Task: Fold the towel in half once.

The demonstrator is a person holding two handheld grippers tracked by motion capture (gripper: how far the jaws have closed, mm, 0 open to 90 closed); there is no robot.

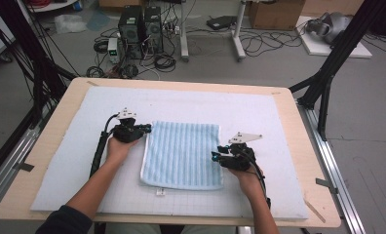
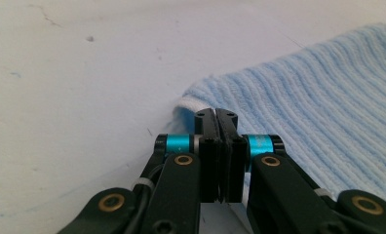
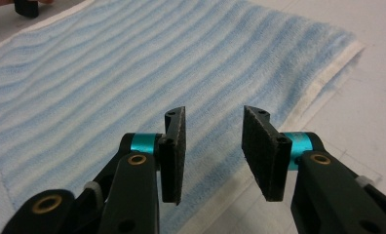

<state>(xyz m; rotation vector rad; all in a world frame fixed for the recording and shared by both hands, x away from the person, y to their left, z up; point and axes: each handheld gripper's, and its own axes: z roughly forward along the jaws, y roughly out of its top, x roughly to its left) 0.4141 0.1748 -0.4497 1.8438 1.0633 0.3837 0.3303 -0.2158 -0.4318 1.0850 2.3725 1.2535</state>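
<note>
Pale blue ribbed terry towel lies flat, already folded, near the middle of the white foam mat that covers the light wooden table. A small white tag pokes out just below the towel's near edge.

Left gripper sits at the towel's far-left corner. In the left gripper view the jaws are clenched together, the left gripper right at the white hem of that corner; whether cloth is actually pinched between the pads I cannot tell (the hem curls up just past the tips, so likely a nip at the corner).

Right gripper hovers at the towel's right edge, about halfway down it. In the right gripper view the right gripper stands with jaws parted, nothing between the pads, blue cloth and the white hemmed edge below them. Judgement: it is lining up to take that edge, so both sides can be lifted for another fold.

Edges and room: the towel's left and right edges are both reachable from outside, bare mat beside each. Plenty of bare mat beyond the towel's far edge, less on the near side toward the person's forearms. Nothing else on the mat near the towel to snag.
</note>
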